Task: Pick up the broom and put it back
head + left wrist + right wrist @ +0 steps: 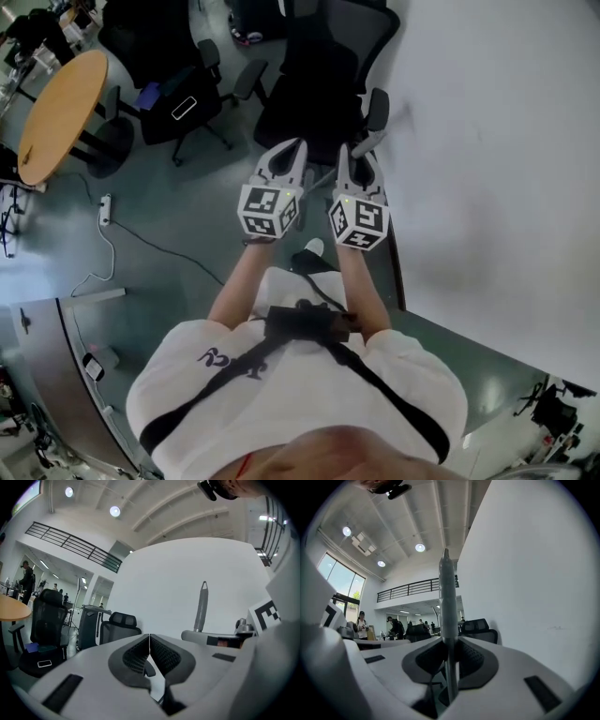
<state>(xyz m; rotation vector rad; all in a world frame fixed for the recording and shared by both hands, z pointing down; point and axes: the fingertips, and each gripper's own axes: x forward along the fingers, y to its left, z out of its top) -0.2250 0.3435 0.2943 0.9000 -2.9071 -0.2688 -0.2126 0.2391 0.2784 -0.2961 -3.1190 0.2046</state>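
The broom shows only as a grey pole standing upright between the jaws of my right gripper, which is shut on it. Its tapered top points up at the ceiling. From the left gripper view the same pole rises above the right gripper's body, to the right. My left gripper is shut with nothing in it. In the head view both grippers are held side by side in front of the person, left gripper and right gripper. The broom's head is hidden.
A black office chair stands just ahead of the grippers, against a white wall on the right. More black chairs and a round wooden table are at the left. A power strip with a cable lies on the floor.
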